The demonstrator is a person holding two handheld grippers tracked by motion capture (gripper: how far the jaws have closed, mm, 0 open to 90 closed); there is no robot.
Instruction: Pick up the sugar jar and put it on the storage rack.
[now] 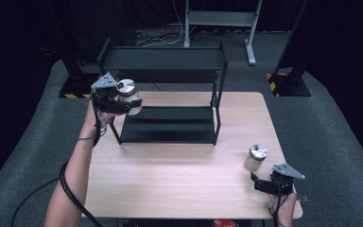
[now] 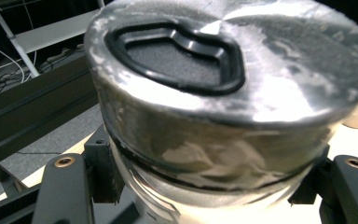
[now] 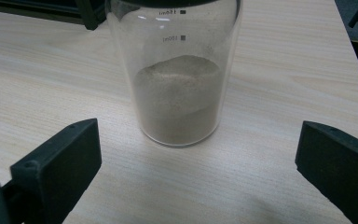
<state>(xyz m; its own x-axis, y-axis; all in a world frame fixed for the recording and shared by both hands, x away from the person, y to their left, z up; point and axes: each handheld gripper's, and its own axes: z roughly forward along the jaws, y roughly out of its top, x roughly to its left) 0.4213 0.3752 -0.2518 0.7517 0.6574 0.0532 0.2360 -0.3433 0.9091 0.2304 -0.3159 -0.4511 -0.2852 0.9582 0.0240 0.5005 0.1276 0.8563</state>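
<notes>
a silver-lidded jar (image 1: 128, 94) is clamped in the left tool (image 1: 118, 105), held up at the black rack's (image 1: 170, 94) left end. a second jar (image 3: 177, 70), part full of powder, stands upright on the counter (image 1: 170, 179), just ahead of the right tool (image 1: 263, 183), whose jaws gape wide.

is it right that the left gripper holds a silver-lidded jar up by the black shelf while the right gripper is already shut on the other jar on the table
Not quite. The right gripper is open: the right gripper view shows its jaws spread wide, clear of the second jar, which stands on the table. The rest holds: the left gripper holds a silver-lidded jar by the black shelf.
</notes>
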